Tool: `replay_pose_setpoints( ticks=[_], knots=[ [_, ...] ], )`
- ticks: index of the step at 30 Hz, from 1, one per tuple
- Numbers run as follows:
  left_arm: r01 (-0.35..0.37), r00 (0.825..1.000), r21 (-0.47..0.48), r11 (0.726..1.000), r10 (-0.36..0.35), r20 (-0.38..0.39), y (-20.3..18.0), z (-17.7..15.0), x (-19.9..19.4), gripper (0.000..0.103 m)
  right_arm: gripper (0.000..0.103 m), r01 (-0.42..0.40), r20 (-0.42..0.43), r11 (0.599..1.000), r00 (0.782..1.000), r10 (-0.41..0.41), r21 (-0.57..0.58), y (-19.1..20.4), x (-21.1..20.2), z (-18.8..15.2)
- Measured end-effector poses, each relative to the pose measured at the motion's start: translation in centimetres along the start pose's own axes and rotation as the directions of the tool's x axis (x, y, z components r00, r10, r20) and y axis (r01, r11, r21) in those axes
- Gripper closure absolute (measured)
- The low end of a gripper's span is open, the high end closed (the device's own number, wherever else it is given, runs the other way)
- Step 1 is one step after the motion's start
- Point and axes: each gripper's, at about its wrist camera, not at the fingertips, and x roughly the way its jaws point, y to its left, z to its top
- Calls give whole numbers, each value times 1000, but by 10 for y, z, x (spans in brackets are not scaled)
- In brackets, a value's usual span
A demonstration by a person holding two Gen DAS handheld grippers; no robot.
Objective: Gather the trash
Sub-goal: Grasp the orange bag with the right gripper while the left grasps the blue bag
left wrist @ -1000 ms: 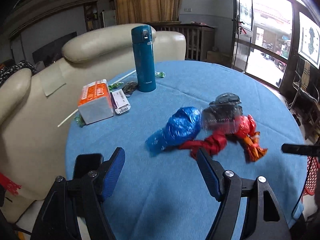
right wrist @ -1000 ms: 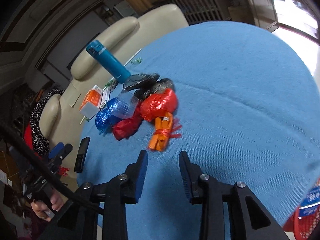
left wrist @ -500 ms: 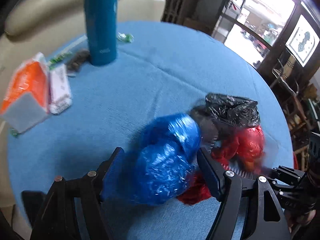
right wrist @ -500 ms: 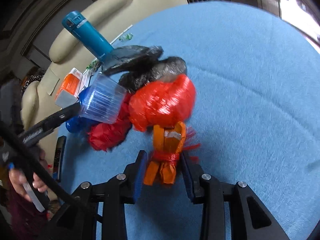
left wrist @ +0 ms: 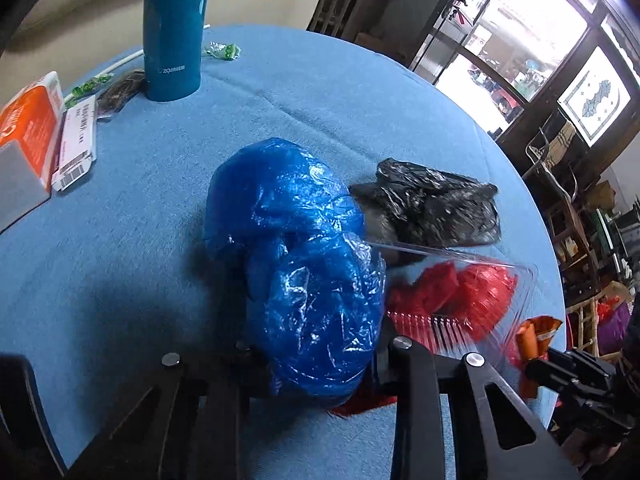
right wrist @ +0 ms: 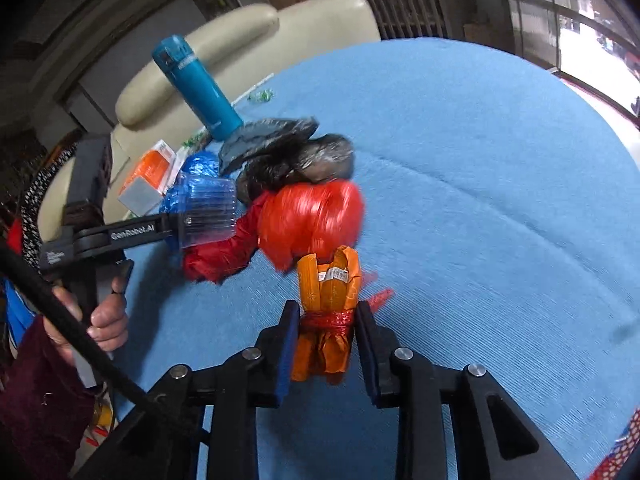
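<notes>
A pile of trash lies on the blue tablecloth. My left gripper (left wrist: pixel 316 356) is shut on the crumpled blue plastic bag (left wrist: pixel 304 264), which hides its fingertips. Beside it lie a black bag (left wrist: pixel 432 204), a red bag (left wrist: pixel 468 292) and a clear plastic cup (left wrist: pixel 472 300). In the right wrist view my right gripper (right wrist: pixel 326 336) straddles the orange wrapper bundle (right wrist: pixel 328 308) tied with red; the pads sit close to its sides with small gaps. The red bag (right wrist: pixel 312 224), black bag (right wrist: pixel 288 156) and clear cup (right wrist: pixel 208 216) lie beyond it.
A teal thermos (left wrist: pixel 176 28) stands at the far side, with an orange box (left wrist: pixel 28 136), a white packet (left wrist: pixel 78 144) and green candy wrappers (left wrist: pixel 222 50) near it. A cream sofa (right wrist: pixel 248 52) is behind the table. A red basket edge (right wrist: pixel 616 456) shows at lower right.
My left gripper moved in over the blue bag and closed on it. My right gripper moved forward until the orange bundle sits between its fingers.
</notes>
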Motion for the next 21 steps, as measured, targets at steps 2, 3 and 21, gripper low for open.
replay_pose_setpoints(
  ticks=[2, 3, 21],
  knots=[
    [-4, 1000, -2, 1000, 4, 21, -8, -10, -7, 73, 73, -8, 22, 1000, 1000, 7, 24, -9, -12, -3],
    [-12, 1000, -1, 1000, 12, 27, -12, -15, -9, 74, 73, -13, 34, 999, 999, 11, 36, -13, -19, -5],
    [19, 992, 50, 999, -25, 121, -77, -99, -90, 78, 73, 4, 527, 972, 840, -132, 236, -88, -227, 0]
  ],
)
